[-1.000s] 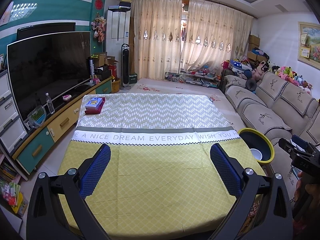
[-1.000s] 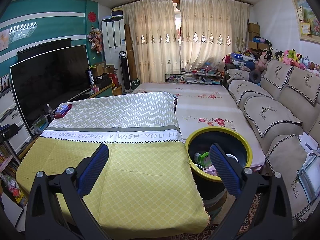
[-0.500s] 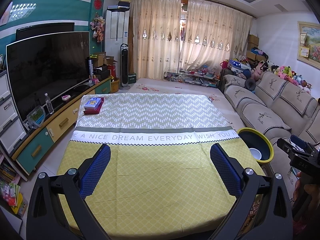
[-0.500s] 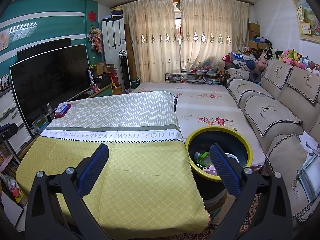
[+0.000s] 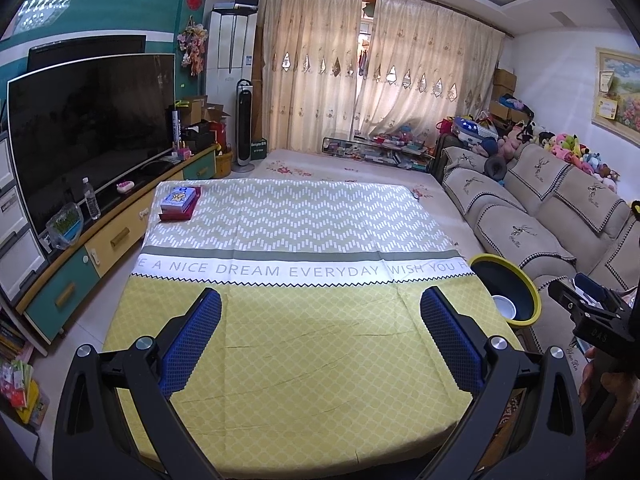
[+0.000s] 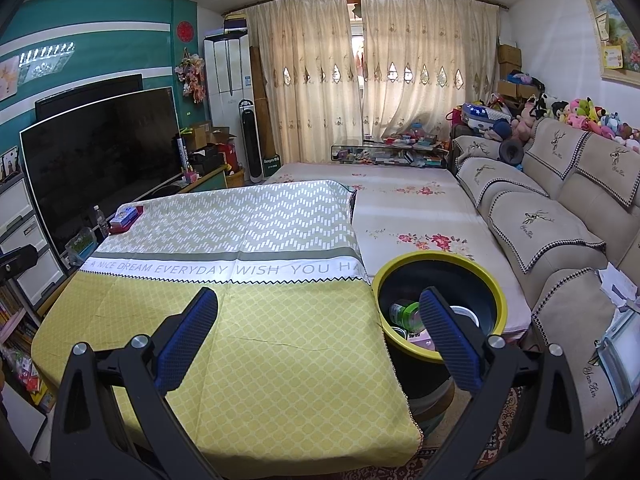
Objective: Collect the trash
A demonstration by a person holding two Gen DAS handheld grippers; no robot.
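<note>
A black bin with a yellow rim [image 6: 440, 264] stands off the table's right edge; a green bottle [image 6: 404, 314], a white cup [image 6: 466, 314] and pink packaging lie inside. In the left wrist view the same bin [image 5: 506, 280] shows the white cup [image 5: 504, 305]. My left gripper [image 5: 320, 320] hangs open over the yellow part of the tablecloth [image 5: 312, 344], nothing between its blue pads. My right gripper [image 6: 318, 320] is open too, its right finger over the bin's mouth. The right gripper's body [image 5: 588, 316] shows at the left view's right edge.
A small stack of boxes [image 5: 178, 202] lies at the table's far left corner. A TV [image 5: 88, 128] on a low cabinet lines the left side, with a water bottle [image 5: 91, 204]. A beige sofa [image 6: 560, 216] runs along the right. A floral-covered surface [image 6: 408, 208] lies beyond the table.
</note>
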